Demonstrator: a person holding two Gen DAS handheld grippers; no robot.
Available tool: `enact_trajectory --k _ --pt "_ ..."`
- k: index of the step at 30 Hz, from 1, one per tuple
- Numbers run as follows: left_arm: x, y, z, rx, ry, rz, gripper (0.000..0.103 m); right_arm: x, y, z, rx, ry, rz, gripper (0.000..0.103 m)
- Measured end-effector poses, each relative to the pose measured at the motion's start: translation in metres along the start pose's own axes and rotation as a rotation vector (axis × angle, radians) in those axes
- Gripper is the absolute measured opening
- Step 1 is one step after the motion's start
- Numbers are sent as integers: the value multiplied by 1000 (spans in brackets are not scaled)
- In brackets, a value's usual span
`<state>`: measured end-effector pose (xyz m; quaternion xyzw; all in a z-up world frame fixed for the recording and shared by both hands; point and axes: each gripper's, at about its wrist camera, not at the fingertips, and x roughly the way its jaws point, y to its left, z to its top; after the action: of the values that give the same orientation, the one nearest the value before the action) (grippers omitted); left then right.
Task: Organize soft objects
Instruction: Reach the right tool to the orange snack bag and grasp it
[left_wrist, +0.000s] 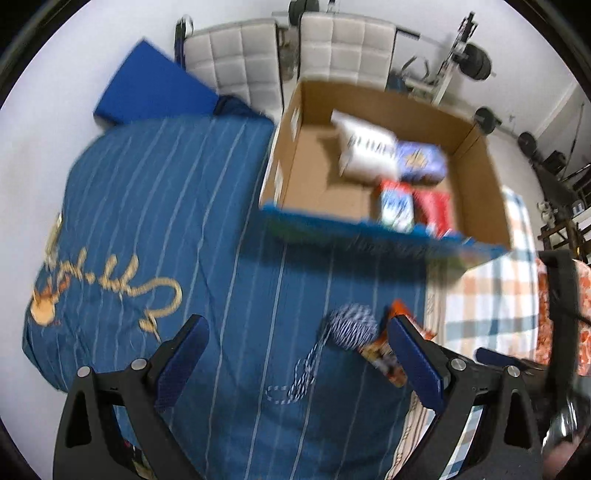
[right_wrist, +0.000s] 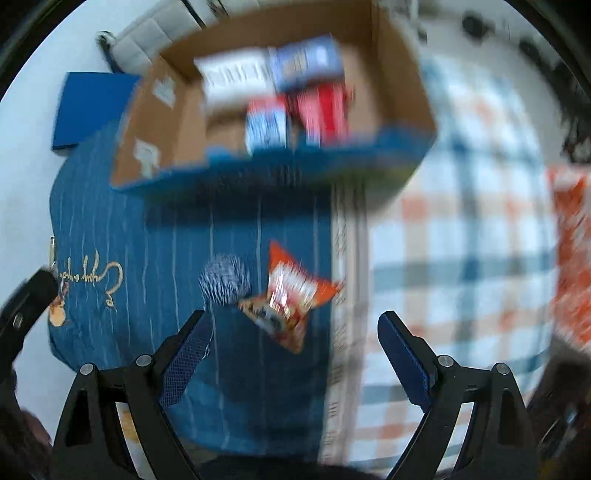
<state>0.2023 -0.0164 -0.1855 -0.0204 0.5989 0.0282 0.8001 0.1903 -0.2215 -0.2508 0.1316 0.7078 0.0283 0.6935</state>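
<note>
From your left wrist view, your left gripper (left_wrist: 295, 354) hangs with its jaws wide apart and nothing between them, pointing down at the blue striped cover (left_wrist: 166, 206). The ball of yarn (left_wrist: 352, 325) lies just ahead, touching a snack bag (left_wrist: 384, 354) that sits against your right-hand finger. A loose tail of string (left_wrist: 295, 373) trails near from the ball; if you close on the ball alone, that tail will probably drag or snag. The cardboard box (left_wrist: 288, 155) stands farther off, already holding several packets (left_wrist: 373, 155), with open floor on its left side.

From your right wrist view, everything is blurred. Your right gripper (right_wrist: 295, 347) is also spread wide and empty, with the snack bag (right_wrist: 291, 295) just beyond its tips and the yarn (right_wrist: 225, 280) touching the bag on the left. Closing now could catch both together, or crumple the bag. The box's near wall (right_wrist: 280, 166) rises between these things and its inside, so you would need to lift clear of it. A checked blanket (right_wrist: 461, 229) lies to the right.
</note>
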Motion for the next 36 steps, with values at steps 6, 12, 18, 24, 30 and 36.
enact_trajectory --k 6,12,18,24,30,36 --pt "45 11 -17 -37 114 12 99 82 -21 -3 221 138 128 92" --pt "73 2 -17 -16 182 3 99 124 -21 -3 273 192 133 62" --pt "92 -15 -11 29 219 -23 99 114 -27 -6 127 196 6 52" --pt "116 -40 -3 109 261 -8 99 103 -62 -13 22 212 -110 52" --pt "159 -63 -1 165 350 -30 99 99 -82 -15 16 222 -132 52" --pt "186 -71 -8 194 388 -76 57 104 -83 -10 61 217 -146 66"
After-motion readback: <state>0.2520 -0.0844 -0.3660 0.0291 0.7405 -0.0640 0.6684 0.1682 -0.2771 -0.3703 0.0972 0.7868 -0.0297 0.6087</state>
